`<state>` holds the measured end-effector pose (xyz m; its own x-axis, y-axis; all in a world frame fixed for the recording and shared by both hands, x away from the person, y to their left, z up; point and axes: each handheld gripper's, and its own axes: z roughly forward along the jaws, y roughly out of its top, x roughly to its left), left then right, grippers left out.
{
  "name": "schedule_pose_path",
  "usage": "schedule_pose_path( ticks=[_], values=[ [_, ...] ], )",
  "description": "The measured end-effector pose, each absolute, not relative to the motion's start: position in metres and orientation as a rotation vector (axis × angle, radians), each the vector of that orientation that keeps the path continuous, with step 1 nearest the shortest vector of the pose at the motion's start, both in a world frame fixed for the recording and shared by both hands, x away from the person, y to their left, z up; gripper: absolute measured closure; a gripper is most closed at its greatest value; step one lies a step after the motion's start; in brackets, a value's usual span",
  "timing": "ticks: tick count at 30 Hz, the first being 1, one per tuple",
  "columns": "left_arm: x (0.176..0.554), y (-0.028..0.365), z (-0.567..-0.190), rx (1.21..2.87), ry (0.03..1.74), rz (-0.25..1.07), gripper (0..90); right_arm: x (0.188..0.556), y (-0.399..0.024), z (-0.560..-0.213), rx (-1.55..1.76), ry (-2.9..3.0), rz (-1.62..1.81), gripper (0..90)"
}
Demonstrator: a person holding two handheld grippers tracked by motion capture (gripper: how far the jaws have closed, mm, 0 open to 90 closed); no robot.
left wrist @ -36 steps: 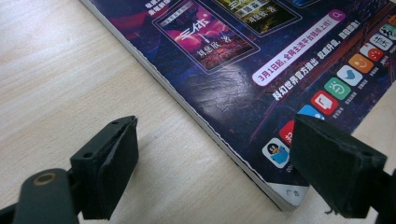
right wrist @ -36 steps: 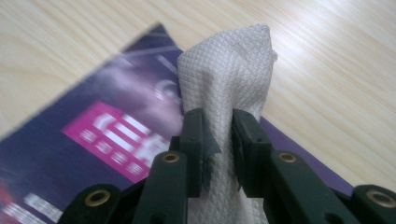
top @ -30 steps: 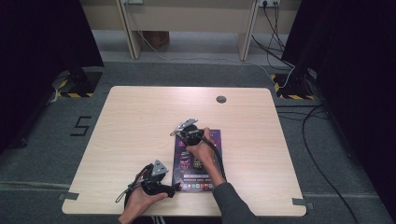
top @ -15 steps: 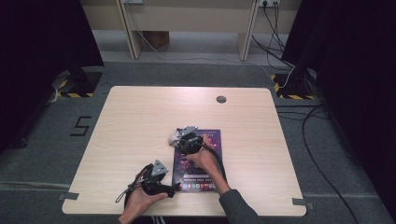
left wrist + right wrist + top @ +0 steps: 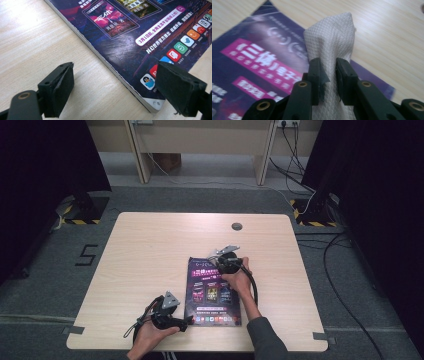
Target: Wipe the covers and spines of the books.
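Pale wood grain of one table (image 5: 150, 250) lies under one purple magazine (image 5: 212, 292) near its front edge. One white quilted paper towel (image 5: 332, 50), its texture clear in the right gripper view, stands pinched above the magazine's far end in the right gripper (image 5: 328, 75), jaws clenched on it. The left gripper (image 5: 113, 90) rests released, straddling the magazine's near corner, whose page edges show there.

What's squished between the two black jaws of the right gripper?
A folded white paper towel. In the right gripper view the right gripper pinches it on both sides, and it sticks up above a purple magazine lying on the table.
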<state>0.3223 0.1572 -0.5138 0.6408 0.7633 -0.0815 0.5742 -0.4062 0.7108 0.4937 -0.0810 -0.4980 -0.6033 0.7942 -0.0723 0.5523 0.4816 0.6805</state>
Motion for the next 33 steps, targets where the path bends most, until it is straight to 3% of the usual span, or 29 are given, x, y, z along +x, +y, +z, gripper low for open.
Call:
schedule_pose_path(
  ticks=[15,33],
  values=[
    [0.322,0.157,-0.514,2.127,1.039,0.33,15.1,0.498,-0.123,-0.498,1.24,2.23,0.822,75.4],
    [0.323,0.157,-0.514,2.128,1.04,0.327,14.9,0.449,-0.121,-0.499,1.071,2.315,0.848,75.7]
  ],
)
